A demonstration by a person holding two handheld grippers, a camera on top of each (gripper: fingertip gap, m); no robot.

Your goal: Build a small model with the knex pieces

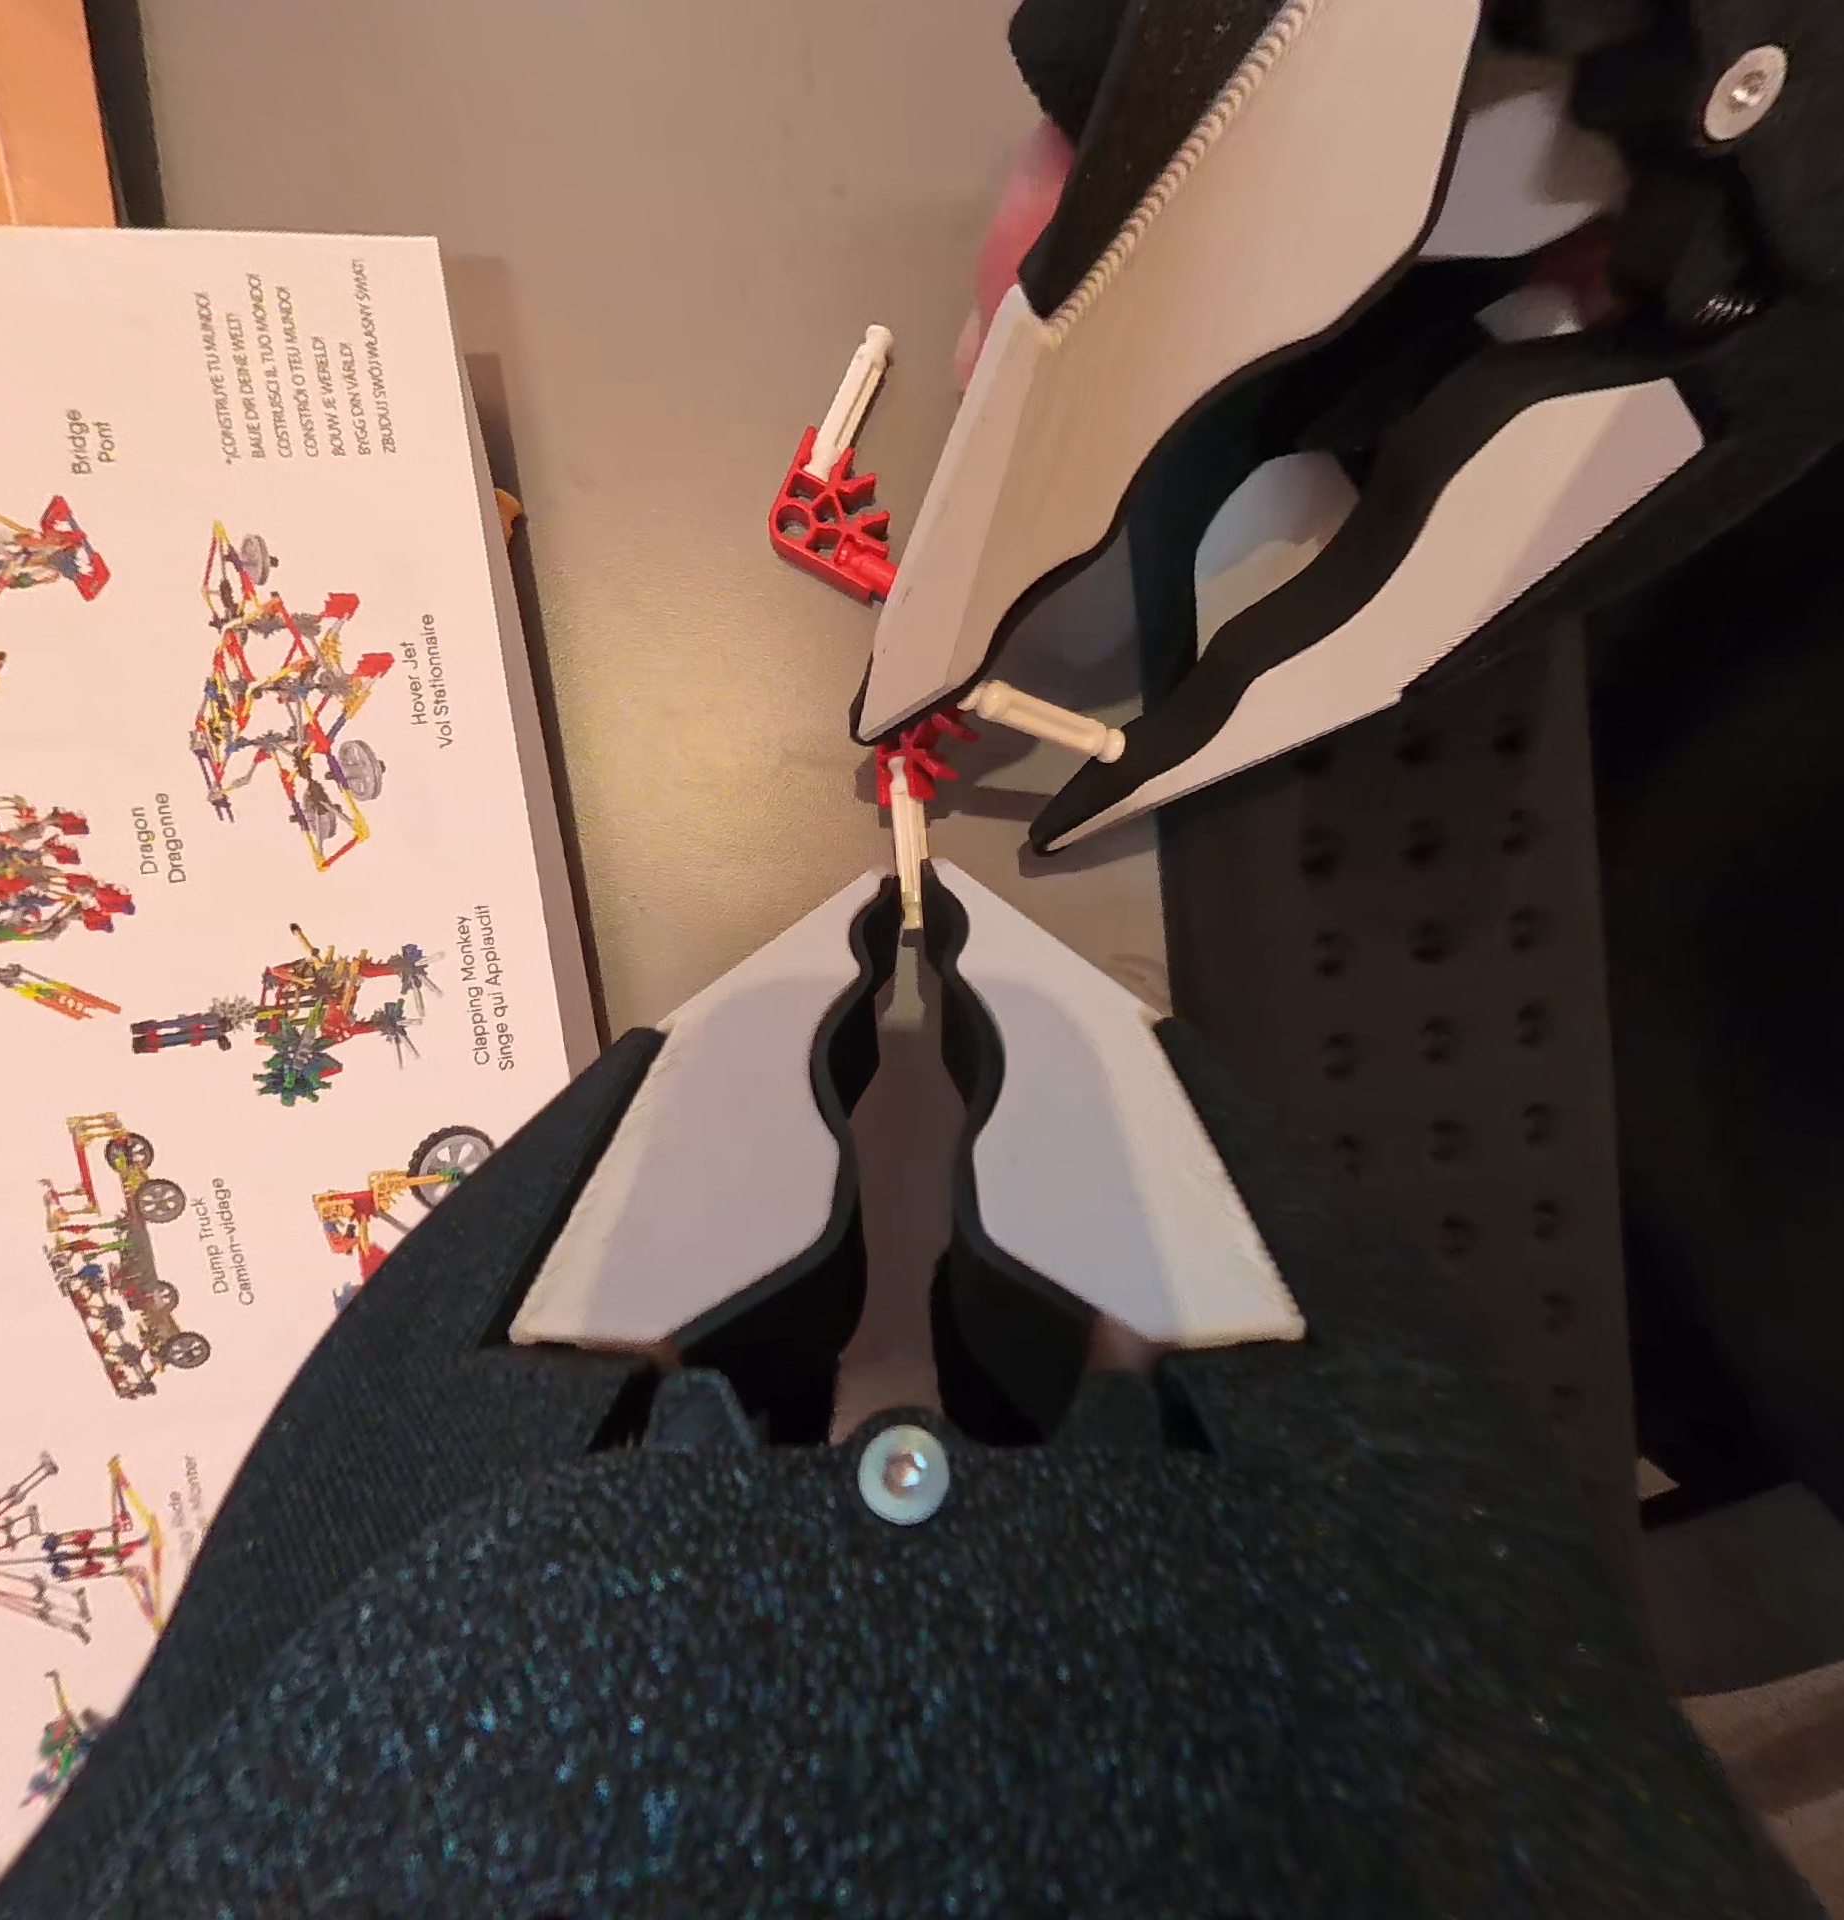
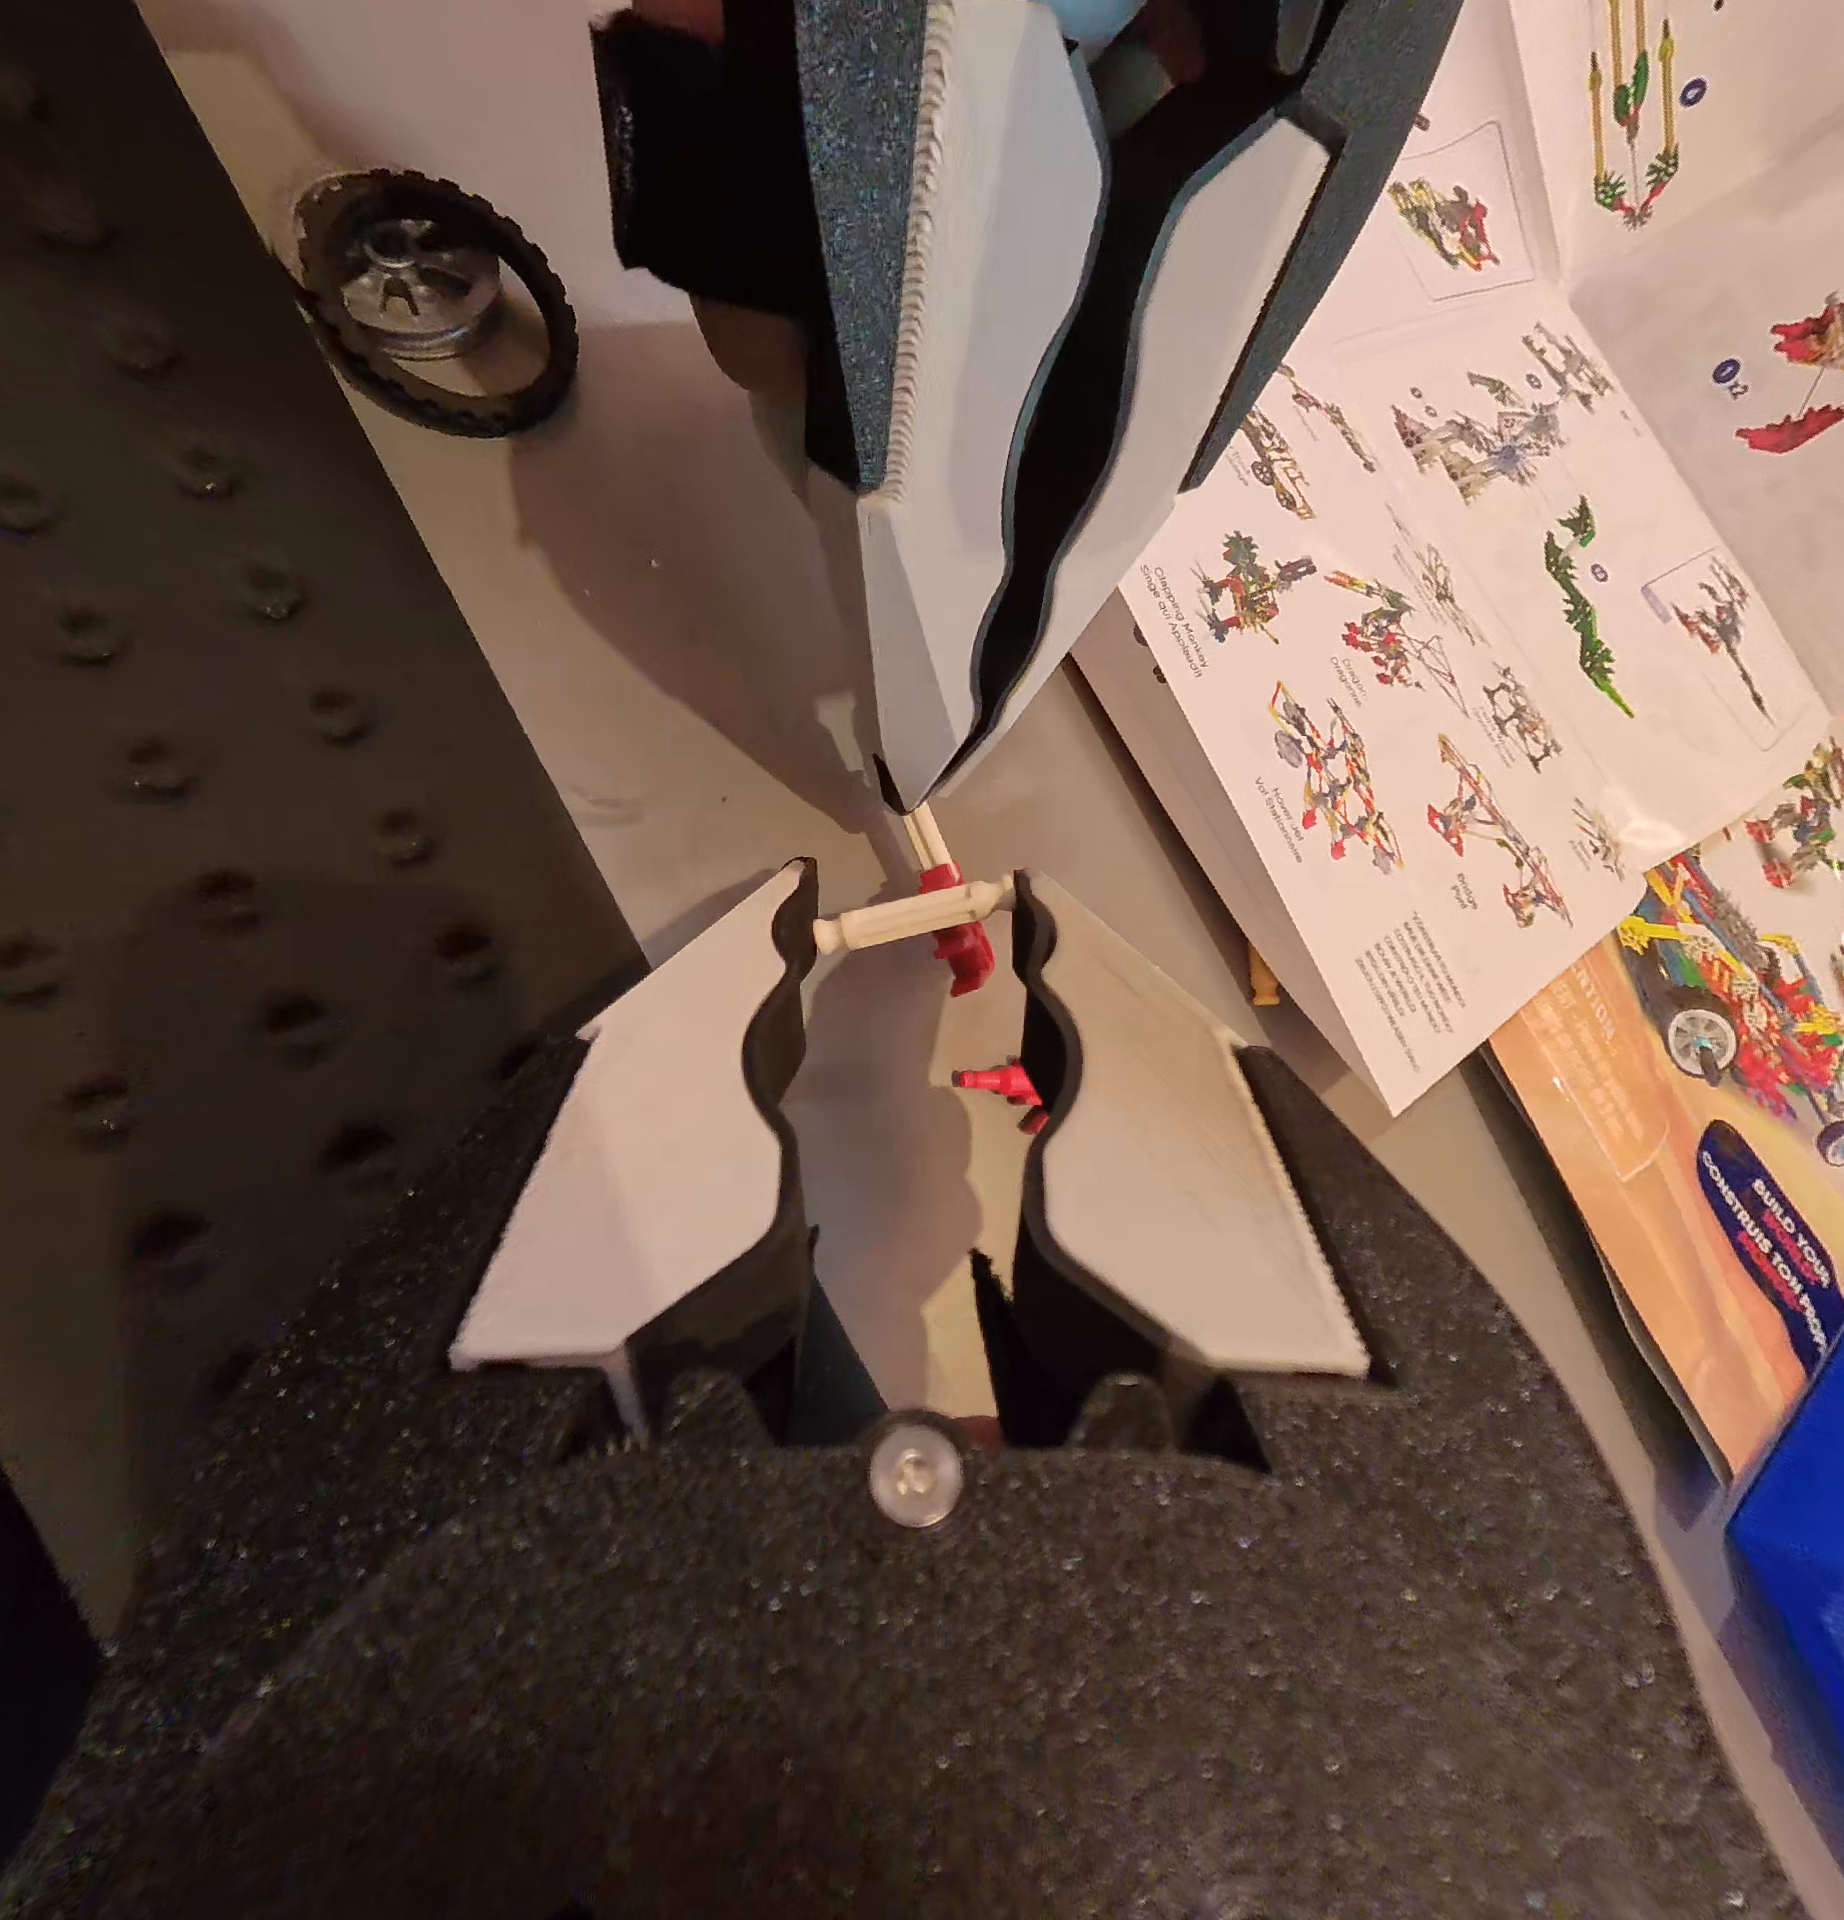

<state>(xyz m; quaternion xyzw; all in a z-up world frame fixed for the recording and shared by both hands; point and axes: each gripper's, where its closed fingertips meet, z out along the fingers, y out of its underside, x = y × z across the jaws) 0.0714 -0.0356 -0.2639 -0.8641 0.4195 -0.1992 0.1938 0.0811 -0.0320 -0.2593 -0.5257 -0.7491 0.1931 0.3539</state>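
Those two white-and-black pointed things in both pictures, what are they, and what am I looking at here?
They are hand-held grippers, one in each of a person's hands; no robot arm is involved. Each carries a camera looking along its own two fingers, so each picture is one gripper's view, with the other gripper opposite.

In the left view, the left gripper is shut on a white rod plugged into a small red connector. In the right view, the right gripper is open, its fingers either side of a second white rod on that same connector.

On the grey table lie another red connector with rods, a toy wheel and a picture instruction sheet.
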